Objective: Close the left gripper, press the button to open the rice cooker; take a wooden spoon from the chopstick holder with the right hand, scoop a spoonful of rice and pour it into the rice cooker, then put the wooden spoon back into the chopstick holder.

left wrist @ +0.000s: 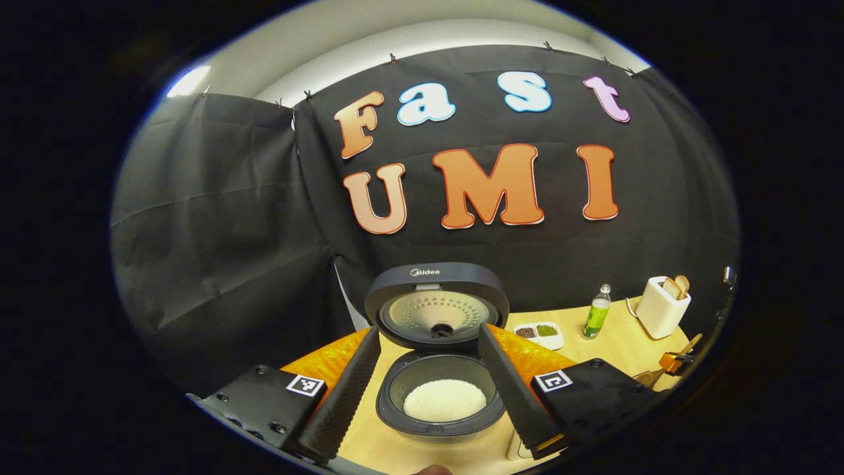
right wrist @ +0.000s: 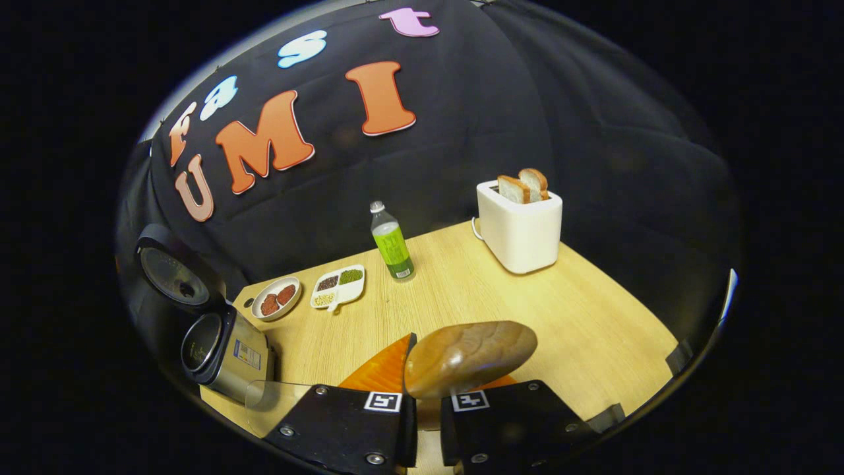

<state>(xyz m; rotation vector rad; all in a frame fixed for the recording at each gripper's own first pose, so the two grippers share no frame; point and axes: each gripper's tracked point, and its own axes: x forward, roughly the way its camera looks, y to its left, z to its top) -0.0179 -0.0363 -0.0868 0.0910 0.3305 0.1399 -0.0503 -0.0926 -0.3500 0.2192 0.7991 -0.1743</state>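
Inside open rice cooker (left wrist: pixel 440 396): white rice (left wrist: pixel 444 400), approx. half full

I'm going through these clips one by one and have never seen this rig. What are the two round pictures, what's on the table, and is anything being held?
No robot: a person holds a two-finger gripper in each hand, each carrying a forward-looking fisheye camera. In the left gripper view, the left gripper is open, facing the open rice cooker with white rice inside. In the right gripper view, the right gripper is shut on a wooden spoon. On the wooden table stand a toaster with bread, a green bottle, and two small dishes of food.
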